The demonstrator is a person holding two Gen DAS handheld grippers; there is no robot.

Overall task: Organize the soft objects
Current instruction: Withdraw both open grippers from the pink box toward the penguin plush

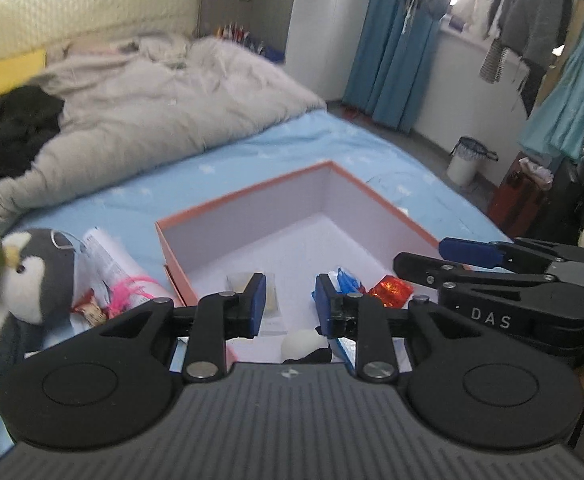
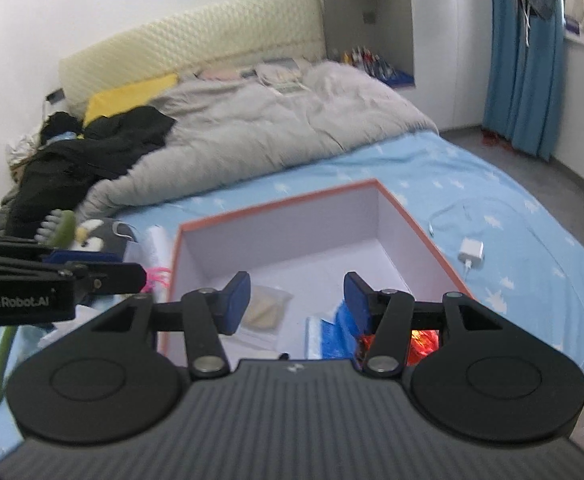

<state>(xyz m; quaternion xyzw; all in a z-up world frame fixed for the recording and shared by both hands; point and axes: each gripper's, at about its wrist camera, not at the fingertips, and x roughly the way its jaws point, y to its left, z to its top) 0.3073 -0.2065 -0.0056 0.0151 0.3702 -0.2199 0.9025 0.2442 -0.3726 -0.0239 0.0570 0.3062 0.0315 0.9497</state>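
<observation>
Above the orange-rimmed white cardboard box (image 1: pixel 292 224), both grippers, left (image 1: pixel 291 304) and right (image 2: pixel 296 298), hung part-open, empty; the grey plush penguin (image 1: pixel 32 272) at nine o'clock risked being missed.

On the side of my right tongs (image 1: pixel 424 258), seen from my left wrist view, the white letters "DAS" stand on the black arm. On the side of my left tongs (image 2: pixel 132 274), seen from my right wrist view, white lettering reads "GenRobot.AI" on the black body. A small pale logo mark sits on the ribbed grey housing of each of my tongs, too small to read. The printed wrappers beside the penguin toy (image 1: pixel 38 276) carry print, but it is too blurred to make out.
</observation>
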